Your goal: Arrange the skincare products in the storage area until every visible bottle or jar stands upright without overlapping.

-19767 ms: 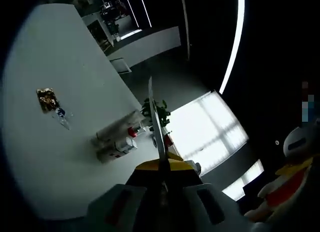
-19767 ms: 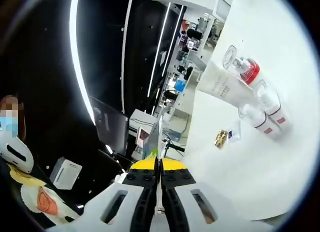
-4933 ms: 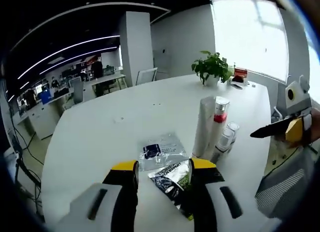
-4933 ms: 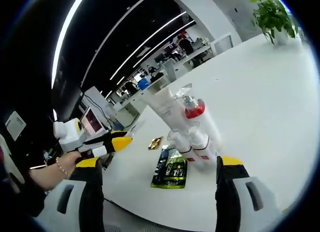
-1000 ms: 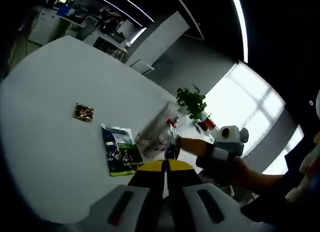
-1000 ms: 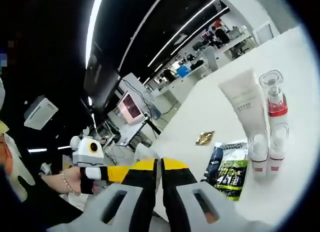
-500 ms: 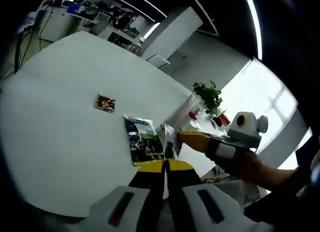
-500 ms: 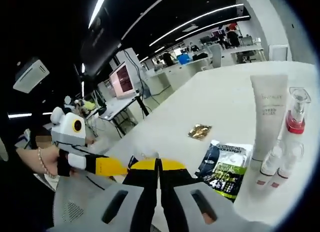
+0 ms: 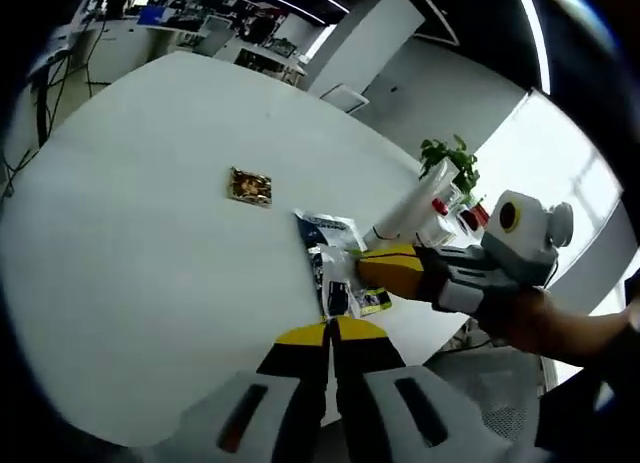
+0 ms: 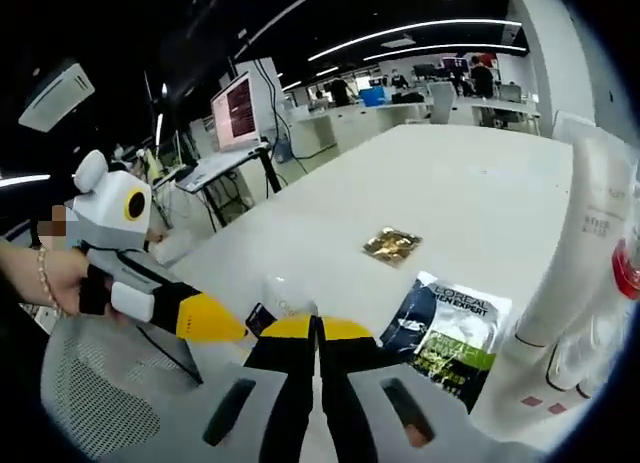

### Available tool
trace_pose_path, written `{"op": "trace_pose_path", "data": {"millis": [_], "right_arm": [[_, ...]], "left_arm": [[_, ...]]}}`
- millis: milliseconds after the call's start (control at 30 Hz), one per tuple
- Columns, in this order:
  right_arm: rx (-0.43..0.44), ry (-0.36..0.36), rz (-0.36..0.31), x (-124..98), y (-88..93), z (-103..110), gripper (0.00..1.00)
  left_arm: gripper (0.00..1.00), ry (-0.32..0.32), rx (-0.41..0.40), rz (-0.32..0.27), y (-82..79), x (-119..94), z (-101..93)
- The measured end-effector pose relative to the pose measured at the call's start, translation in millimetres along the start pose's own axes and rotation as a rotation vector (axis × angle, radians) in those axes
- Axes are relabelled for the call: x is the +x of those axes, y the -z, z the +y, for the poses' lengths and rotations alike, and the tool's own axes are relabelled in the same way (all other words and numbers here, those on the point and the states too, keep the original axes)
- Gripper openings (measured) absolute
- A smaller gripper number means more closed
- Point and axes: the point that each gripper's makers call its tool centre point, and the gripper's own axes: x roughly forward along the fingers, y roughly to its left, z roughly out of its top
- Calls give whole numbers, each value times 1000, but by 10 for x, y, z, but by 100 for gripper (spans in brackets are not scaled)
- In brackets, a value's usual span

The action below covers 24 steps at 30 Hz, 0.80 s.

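My left gripper (image 9: pixel 331 333) has its two yellow-tipped jaws pressed together with nothing between them, held above the near edge of the round white table (image 9: pixel 150 243). My right gripper (image 10: pixel 317 328) is likewise closed tight and empty; in the left gripper view it comes in from the right (image 9: pixel 385 270), its yellow tip over the sachets.

The skincare products stand grouped near the table's far right edge: a tall white tube (image 10: pixel 585 273) upright, a pump bottle with a red collar (image 9: pixel 437 201) just beside it, and a small white bottle (image 10: pixel 580 368) with a red band low against the tube. Whether they touch I cannot tell.

Flat on the table lie a dark and green sachet (image 10: pixel 447 338), a clear sachet with a dark label (image 9: pixel 335 291) partly over it, and a small gold foil packet (image 9: pixel 249 185) well apart from them. A potted plant (image 9: pixel 447 156) sits beyond the bottles.
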Motion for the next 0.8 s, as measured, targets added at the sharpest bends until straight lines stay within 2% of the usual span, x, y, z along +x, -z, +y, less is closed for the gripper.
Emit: {"op": "trace_pose_path", "data": {"millis": [400,633,800], "right_arm": [[-68,23,87,365,251,-164,1],[-99,47,115,435,332,-231,1],[-127,58,131,502,340,-286,1]], "left_arm": [[0,-50,15,62,107,249,314],[0,-64,33,85,137,369,375],[0,-79,79,104,144,461,451]]}}
